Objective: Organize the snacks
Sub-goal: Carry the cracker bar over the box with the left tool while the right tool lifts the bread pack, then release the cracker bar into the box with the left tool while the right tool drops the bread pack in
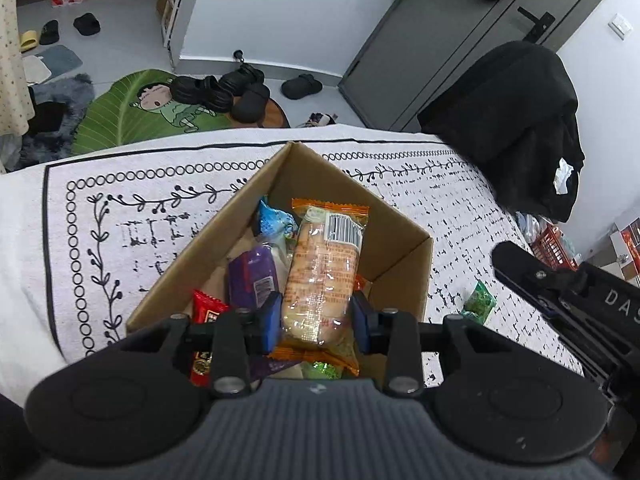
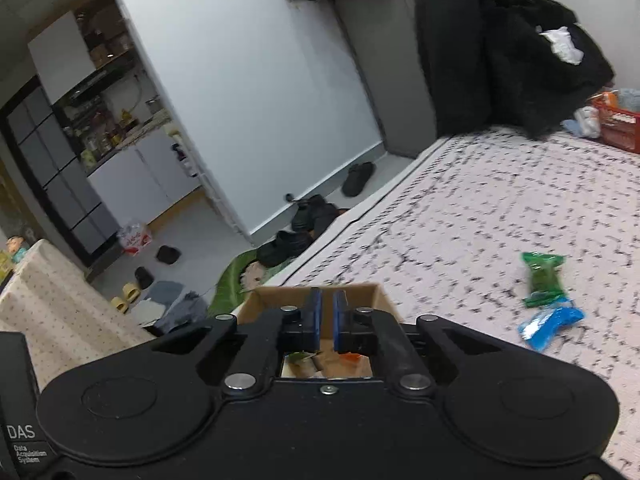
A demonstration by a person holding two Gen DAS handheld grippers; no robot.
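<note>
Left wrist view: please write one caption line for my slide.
Open left gripper straddles a bread pack in the cardboard box.

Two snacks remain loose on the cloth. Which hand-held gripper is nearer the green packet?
Right. The right hand-held gripper hovers at the box edge beside the green packet; the left hand-held gripper is over the box.

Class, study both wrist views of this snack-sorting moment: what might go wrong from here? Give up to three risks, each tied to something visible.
1. The left gripper straddles the long orange-edged bread packet over the cardboard box; the packet leans on other snacks, so it may settle propped up rather than flat.
2. The green packet and blue packet lie loose on the patterned cloth, easily overlooked.
3. The right gripper, nearly closed, hovers by the box rim and might knock it.
</note>
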